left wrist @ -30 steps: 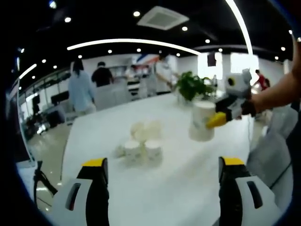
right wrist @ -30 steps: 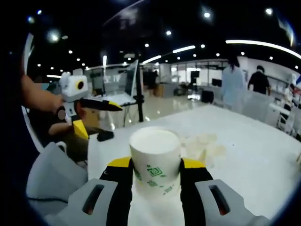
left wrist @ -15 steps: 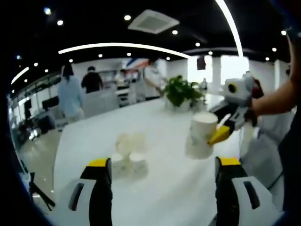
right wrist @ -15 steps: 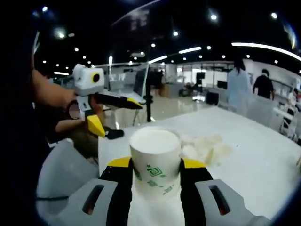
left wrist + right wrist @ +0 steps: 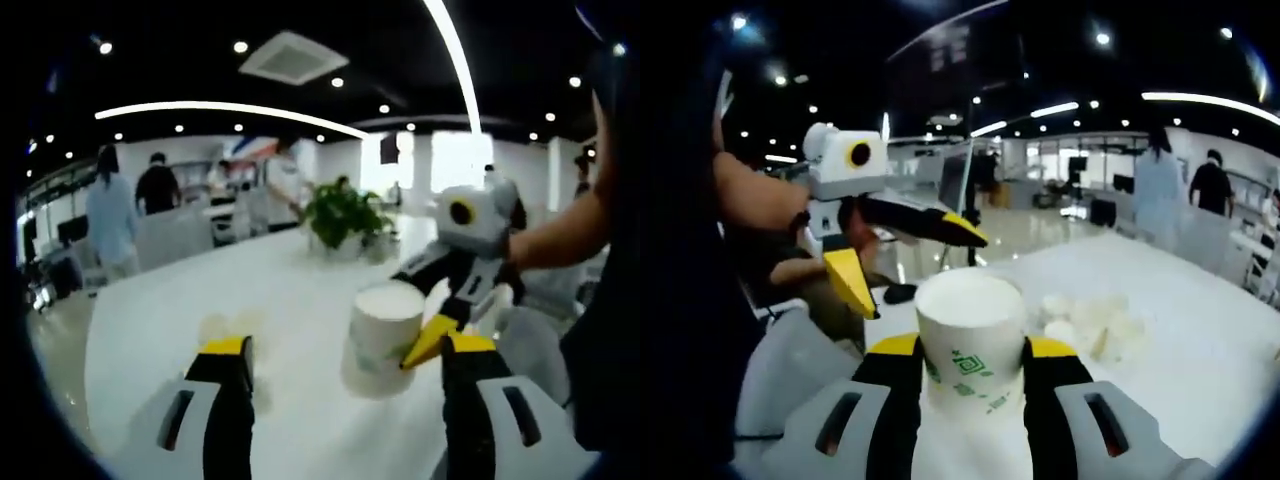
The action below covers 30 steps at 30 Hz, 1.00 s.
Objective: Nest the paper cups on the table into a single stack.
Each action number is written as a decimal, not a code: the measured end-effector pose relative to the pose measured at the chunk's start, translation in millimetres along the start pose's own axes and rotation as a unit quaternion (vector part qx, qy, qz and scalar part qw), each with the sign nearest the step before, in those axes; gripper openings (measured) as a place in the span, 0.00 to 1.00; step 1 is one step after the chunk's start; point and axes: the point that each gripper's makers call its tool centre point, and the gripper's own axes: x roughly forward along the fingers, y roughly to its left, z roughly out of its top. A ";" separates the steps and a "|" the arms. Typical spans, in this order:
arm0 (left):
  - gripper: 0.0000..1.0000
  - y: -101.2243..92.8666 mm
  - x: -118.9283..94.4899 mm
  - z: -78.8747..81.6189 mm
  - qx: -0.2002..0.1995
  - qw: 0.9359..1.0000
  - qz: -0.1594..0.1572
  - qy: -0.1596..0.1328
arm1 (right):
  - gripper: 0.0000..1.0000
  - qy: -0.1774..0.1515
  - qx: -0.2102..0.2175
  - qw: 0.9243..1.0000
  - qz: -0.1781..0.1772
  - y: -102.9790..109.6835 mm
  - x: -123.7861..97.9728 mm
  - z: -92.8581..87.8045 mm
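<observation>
The right tool is clenched on an upright white paper cup with a green printed mark, held above the smooth white bench. The left tool is spread wide with nothing between its jaws. Beyond, a blurred cluster of white paper cups sits, probably upside down, mid-bench with open surface around it.

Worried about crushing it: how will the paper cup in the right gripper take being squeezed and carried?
The paper cup looks thin-walled and empty, so probably very light and easy to dent. The right gripper clamps its printed wall without visible buckling, so this grip seems gentle enough. Its smooth tapered sides might let it slip.
</observation>
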 end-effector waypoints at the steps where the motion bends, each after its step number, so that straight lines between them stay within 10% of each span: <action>1: 0.70 -0.7 0.7 0.9 -0.002 1.000 -0.002 -0.002 | 0.36 0.001 -0.001 1.000 0.003 1.9 0.4 0.5; 30: 0.37 -29.7 22.3 2.1 -0.003 0.997 -0.059 0.041 | 0.36 0.020 -0.060 0.998 0.014 11.2 4.9 6.0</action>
